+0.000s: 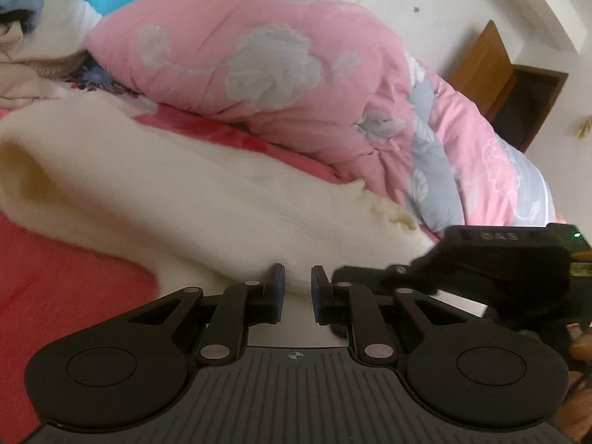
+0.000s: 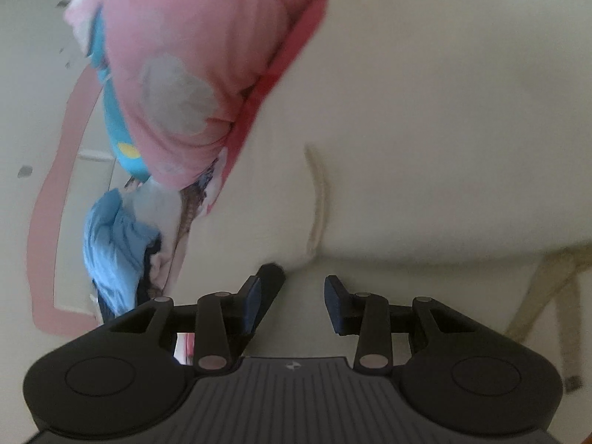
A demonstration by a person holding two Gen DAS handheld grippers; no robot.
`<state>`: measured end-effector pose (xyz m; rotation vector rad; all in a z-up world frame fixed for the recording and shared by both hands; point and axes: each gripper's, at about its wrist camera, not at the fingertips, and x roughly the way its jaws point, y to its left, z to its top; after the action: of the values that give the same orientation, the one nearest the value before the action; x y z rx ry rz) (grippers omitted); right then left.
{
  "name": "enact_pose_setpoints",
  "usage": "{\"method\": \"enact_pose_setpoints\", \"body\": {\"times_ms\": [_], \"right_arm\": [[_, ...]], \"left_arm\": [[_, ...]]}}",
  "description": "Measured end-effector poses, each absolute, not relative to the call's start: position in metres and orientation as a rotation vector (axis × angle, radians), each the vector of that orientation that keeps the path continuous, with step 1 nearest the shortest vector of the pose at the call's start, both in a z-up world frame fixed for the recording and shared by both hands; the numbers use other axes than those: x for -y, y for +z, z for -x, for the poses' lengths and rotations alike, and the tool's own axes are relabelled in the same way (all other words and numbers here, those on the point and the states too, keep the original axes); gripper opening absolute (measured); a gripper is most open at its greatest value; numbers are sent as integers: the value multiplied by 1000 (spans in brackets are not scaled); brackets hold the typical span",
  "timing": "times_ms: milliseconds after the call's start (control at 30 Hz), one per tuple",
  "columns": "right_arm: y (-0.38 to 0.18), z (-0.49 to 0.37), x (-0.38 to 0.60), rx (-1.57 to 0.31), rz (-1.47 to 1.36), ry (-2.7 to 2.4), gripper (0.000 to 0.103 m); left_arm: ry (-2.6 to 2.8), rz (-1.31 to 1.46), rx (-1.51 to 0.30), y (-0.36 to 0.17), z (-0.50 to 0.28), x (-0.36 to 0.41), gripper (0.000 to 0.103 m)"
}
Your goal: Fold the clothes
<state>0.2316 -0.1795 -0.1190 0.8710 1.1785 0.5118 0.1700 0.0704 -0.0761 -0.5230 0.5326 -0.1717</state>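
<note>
1. The task's thing is a cream sweater [image 1: 177, 199], thick and fuzzy. It lies across the red bed sheet [image 1: 55, 288], in front of a heaped pink quilt [image 1: 259, 74]. One tube-like opening, a sleeve or the hem, gapes at the left of the left wrist view.

2. Left claw [image 1: 298, 292]: its jaws stand a narrow gap apart, and the sweater's near edge sits in that gap. Whether the pads pinch the cloth or merely flank it, I cannot tell.

3. Right claw [image 2: 305, 296]: its jaws are parted wider, pressed up against cream cloth that fills most of its view. A raised seam [image 2: 318, 199] runs ahead of it. Nothing is visibly pinched, so I judge it released.

4. The right claw's body shows in the left wrist view, low at the sweater's right end, close beside the left claw.

5. Judgement of step: both claws work the sweater's near edge. This fits either taking hold to turn a fold over or letting go after laying one. Motion blur leaves it unsettled.

6. Any further fold calls for a firm pinch through the thick knit and both claws moving level, so the edge lands straight.
</note>
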Motion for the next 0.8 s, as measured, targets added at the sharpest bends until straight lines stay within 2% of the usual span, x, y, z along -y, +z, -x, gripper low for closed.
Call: {"method": "enact_pose_setpoints", "body": {"times_ms": [67, 167, 267, 333, 700, 800], "right_arm": [[-122, -235, 177, -1163, -901, 495, 39], [-128, -239, 175, -1146, -949, 479, 32], [-131, -238, 171, -1121, -968, 479, 13], [-129, -237, 169, -1106, -951, 481, 8], [-57, -227, 160, -868, -698, 526, 7], [-40, -231, 165, -809, -624, 505, 7]], "left_arm": [[-171, 525, -535, -76, -171, -70, 15], [-164, 524, -532, -76, -170, -70, 15], [-163, 532, -496, -73, -165, -71, 15], [-173, 523, -469, -70, -163, -70, 16], [-230, 467, -320, -54, -148, -63, 19], [-245, 428, -348, -56, -151, -57, 20]]}}
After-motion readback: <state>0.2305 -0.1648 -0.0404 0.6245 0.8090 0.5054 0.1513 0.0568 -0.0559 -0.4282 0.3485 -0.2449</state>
